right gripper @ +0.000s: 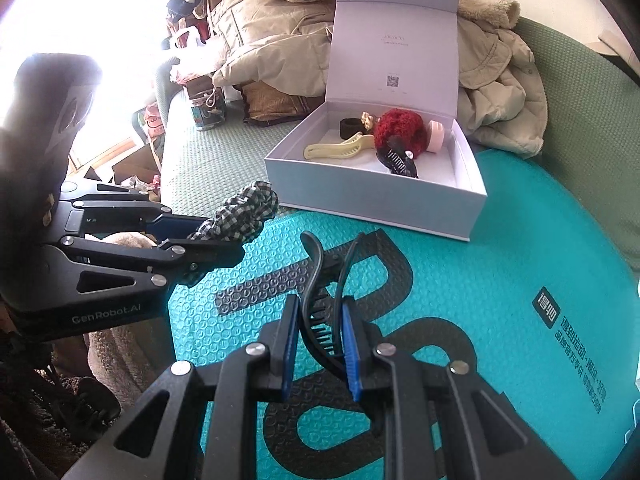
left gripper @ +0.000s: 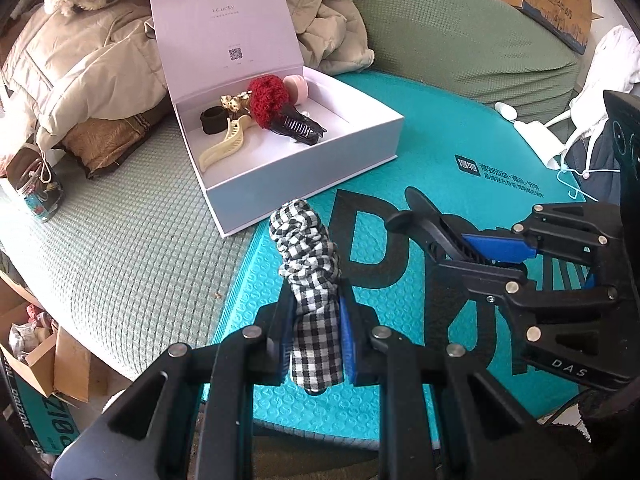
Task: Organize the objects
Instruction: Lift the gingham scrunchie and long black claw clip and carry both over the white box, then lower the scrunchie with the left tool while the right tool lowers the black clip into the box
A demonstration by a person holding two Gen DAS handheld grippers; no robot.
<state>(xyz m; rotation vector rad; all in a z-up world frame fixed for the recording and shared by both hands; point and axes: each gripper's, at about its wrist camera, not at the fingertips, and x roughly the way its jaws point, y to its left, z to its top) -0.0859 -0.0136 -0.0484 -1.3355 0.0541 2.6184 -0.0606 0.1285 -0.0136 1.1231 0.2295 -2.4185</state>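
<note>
Since everything's getting sorted into the white cardboard gift box with its lid propped open, that's your landmark. It sits partly on the teal bubble-textured mat and already holds hair accessories. Nearer the camera than the box, the left gripper is clamped on a black-and-white checked fabric scrunchie that sticks out beyond the jaws. Beside it, the right gripper is pinched nearly closed on a black plastic claw hair clip, looks ready to drop in.
</note>
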